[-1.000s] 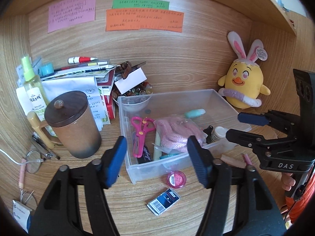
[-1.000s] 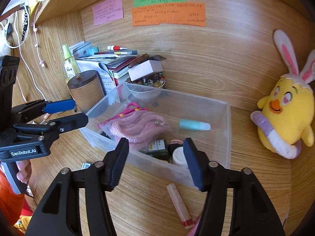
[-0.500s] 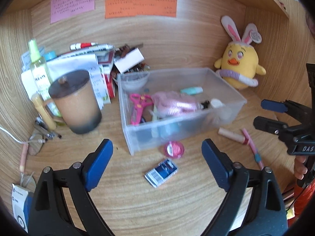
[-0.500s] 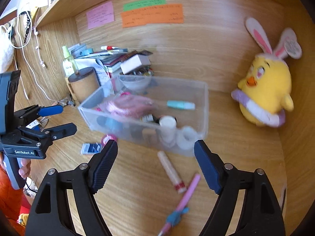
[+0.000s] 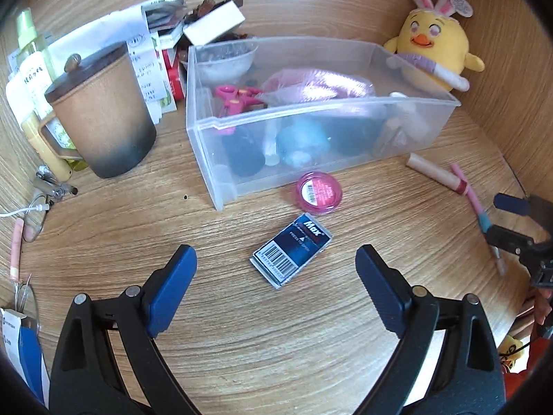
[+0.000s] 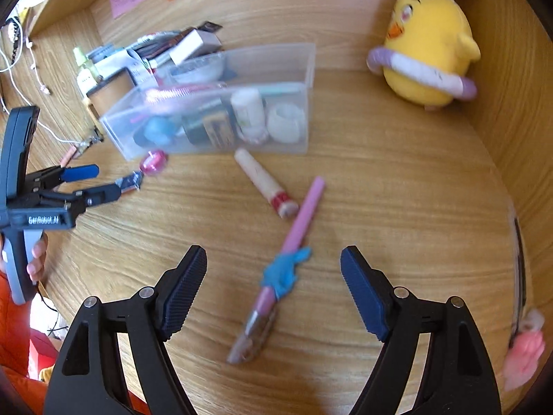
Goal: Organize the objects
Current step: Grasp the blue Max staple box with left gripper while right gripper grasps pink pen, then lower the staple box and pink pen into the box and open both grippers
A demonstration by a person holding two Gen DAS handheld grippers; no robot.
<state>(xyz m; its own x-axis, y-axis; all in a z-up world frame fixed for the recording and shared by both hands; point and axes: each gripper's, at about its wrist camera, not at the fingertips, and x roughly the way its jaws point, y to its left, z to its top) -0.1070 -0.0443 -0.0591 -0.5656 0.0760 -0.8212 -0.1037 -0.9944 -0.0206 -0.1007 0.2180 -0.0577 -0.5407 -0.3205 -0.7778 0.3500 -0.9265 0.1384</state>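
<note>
A clear plastic bin (image 5: 345, 154) (image 6: 297, 69) on the wooden desk holds pink scissors (image 5: 235, 98), a pink cord bundle (image 5: 318, 83) and several small items. In front of it lie a dark blue staple box (image 5: 292, 250), a round pink tin (image 5: 319, 192), a beige tube (image 6: 264, 183) and a pink pen with a blue charm (image 6: 293, 242). My left gripper (image 5: 276, 276) is open and empty, just above the staple box. My right gripper (image 6: 273, 273) is open and empty, straddling the pink pen.
A brown lidded mug (image 5: 100, 114) stands left of the bin, with papers and books (image 5: 138, 34) and a spray bottle (image 5: 27, 41) behind it. A yellow chick plush (image 5: 435, 41) (image 6: 428, 55) sits at the back right. A cable and small tools (image 5: 45, 193) lie at the left edge.
Both grippers have pulled back from the bin and lowered toward the desk, with jaws wider open. The left now faces the staple box, the right the pink pen.
</note>
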